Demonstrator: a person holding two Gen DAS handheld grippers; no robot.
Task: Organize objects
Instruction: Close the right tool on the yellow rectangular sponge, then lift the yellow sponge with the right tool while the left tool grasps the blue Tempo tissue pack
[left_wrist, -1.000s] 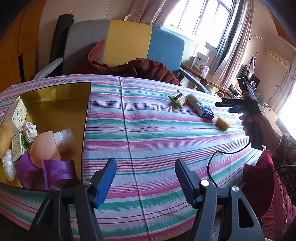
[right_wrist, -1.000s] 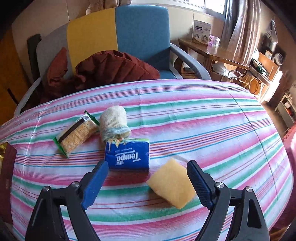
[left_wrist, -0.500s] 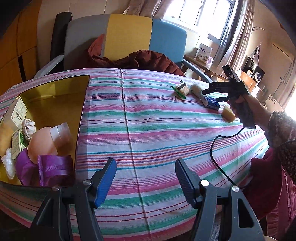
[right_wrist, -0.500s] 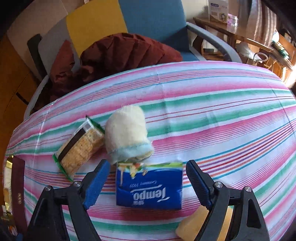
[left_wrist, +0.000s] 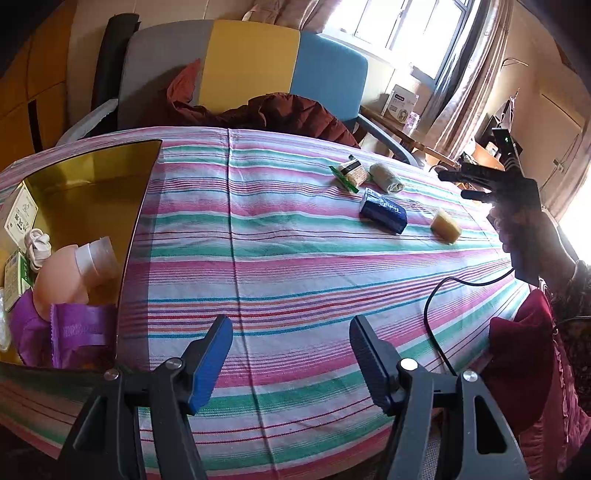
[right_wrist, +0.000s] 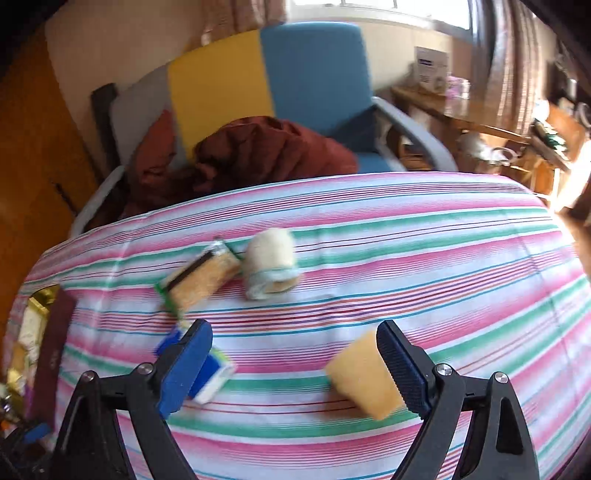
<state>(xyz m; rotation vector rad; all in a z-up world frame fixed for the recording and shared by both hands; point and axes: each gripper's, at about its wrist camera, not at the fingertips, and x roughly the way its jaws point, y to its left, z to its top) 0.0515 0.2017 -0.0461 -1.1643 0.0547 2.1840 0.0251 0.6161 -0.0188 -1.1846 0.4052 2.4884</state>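
Waiting on the striped cloth (left_wrist: 295, 258) are four loose things, the gold box (left_wrist: 92, 192) part-filled, both grippers (left_wrist: 291, 354) (right_wrist: 295, 365) gaping empty.

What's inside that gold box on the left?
The gold box holds a peach bottle, purple pouches, a tiny white shoe and small cartons. Whatever lies beneath them is hidden.
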